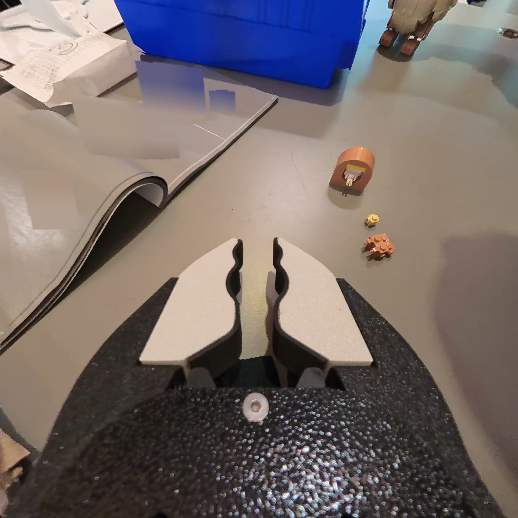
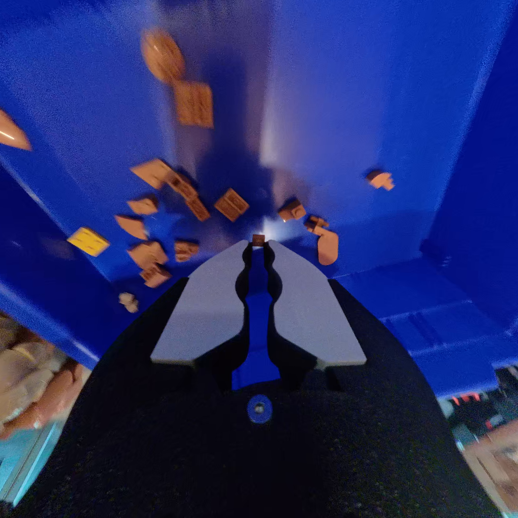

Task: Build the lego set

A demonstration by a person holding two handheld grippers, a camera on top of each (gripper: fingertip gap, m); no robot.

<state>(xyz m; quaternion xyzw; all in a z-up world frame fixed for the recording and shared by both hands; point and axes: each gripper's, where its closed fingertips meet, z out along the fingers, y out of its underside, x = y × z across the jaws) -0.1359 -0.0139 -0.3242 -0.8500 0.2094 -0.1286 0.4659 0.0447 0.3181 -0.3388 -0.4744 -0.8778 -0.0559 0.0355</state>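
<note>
My right gripper (image 2: 258, 244) is inside a blue bin (image 2: 364, 112) and is shut on a small brown brick (image 2: 258, 240) held at its fingertips. Several loose brown bricks (image 2: 231, 204) and one yellow piece (image 2: 88, 241) lie on the bin floor around it. My left gripper (image 1: 258, 244) is open and empty, low over the grey table (image 1: 252, 182). To its right lie a small brown studded brick assembly (image 1: 379, 246), a tiny tan piece (image 1: 372, 220) and a brown rounded part (image 1: 352, 173).
An open grey booklet (image 1: 140, 173) lies left of my left gripper. The blue bin (image 1: 246, 36) stands at the back of the table. A brown and tan brick figure (image 1: 406, 22) stands at the back right. Papers (image 1: 42, 50) lie at the back left. Left tips to right tips: about 40 cm. The tiny tan piece (image 1: 372, 220) lies some 10 cm from my left tips, 35 cm from my right tips.
</note>
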